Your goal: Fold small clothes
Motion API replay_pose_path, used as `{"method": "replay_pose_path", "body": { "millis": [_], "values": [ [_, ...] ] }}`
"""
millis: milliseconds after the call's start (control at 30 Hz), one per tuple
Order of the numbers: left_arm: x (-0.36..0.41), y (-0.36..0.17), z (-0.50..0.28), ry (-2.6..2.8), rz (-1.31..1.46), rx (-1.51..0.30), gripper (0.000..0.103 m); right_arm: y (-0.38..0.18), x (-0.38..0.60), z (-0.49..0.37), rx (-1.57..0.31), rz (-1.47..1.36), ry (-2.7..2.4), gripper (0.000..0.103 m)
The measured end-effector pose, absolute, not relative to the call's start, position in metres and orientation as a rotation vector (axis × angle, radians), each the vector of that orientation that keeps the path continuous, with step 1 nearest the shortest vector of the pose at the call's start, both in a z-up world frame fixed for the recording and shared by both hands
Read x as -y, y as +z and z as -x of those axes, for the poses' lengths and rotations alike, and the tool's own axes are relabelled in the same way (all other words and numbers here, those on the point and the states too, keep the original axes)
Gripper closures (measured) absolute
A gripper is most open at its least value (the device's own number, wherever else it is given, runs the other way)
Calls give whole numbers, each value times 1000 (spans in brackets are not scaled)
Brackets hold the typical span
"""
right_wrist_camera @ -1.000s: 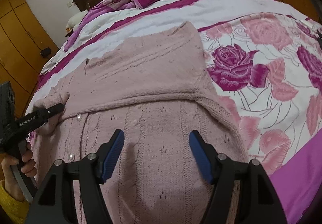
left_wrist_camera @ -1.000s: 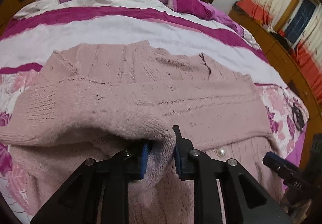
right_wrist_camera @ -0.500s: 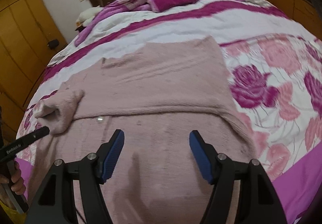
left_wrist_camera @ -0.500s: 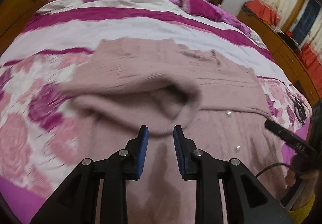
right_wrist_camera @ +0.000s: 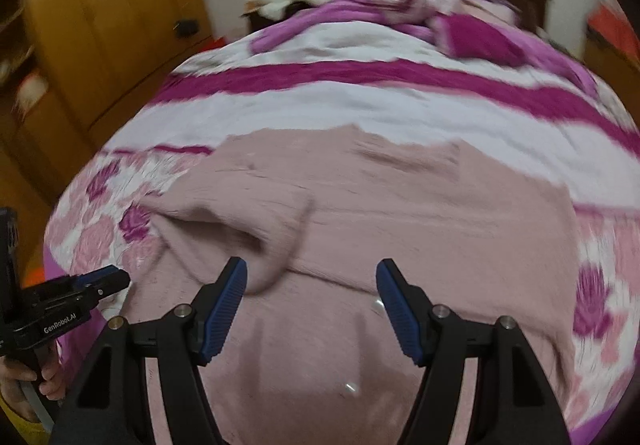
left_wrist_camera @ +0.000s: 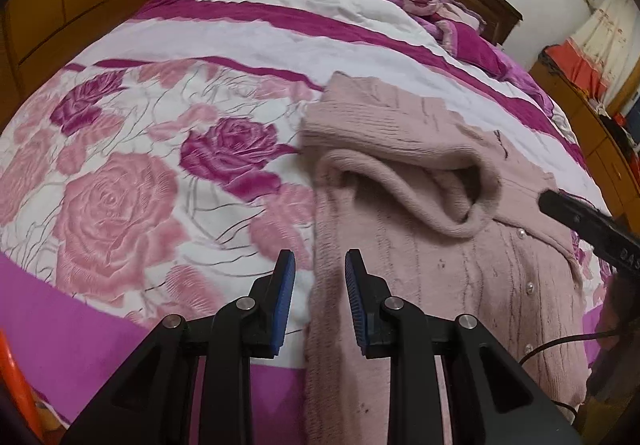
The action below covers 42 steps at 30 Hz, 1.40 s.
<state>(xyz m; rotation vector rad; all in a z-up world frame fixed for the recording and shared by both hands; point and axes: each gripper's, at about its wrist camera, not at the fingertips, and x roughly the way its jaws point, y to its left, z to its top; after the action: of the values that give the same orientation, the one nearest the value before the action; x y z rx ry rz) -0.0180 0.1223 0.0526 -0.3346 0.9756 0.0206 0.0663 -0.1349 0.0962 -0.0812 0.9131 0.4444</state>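
While the pink sweater (left_wrist_camera: 440, 237) lies flat on the flowery bed cover (left_wrist_camera: 120, 181) with one sleeve (left_wrist_camera: 404, 169) folded over its middle, we want to pinch the next edge softly and lay it down smooth. Our left gripper (left_wrist_camera: 320, 281) looks almost shut and holds nothing, and our right gripper (right_wrist_camera: 312, 301) is wide open and empty above the sweater. On the left tool we can read "GenRobot.AI".

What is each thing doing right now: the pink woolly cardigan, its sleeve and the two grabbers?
Pink knitted cardigan with pearl buttons: lying flat on the rose-patterned bedspread.
Cardigan sleeve: folded across the front, held by nothing.
Left gripper: shut, empty.
Right gripper: open, empty, above the cardigan.
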Motion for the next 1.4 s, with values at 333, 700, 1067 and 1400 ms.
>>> {"method": "replay_pose_path", "body": {
  "millis": [333, 700, 1067, 1400],
  "values": [
    [-131, 48, 23, 23, 370, -973, 99, 88, 25, -83, -933, 451, 557, 33],
    [-120, 56, 6, -20, 344, -958, 99, 54, -23, -103, -959, 636, 556, 86],
    [-95, 40, -49, -52, 288, -955, 99, 147, 64, -112, -724, 281, 450, 91],
    [-98, 24, -49, -56, 355, -970, 99, 103, 212, -106, -773, -44, 225, 91]
  ]
}}
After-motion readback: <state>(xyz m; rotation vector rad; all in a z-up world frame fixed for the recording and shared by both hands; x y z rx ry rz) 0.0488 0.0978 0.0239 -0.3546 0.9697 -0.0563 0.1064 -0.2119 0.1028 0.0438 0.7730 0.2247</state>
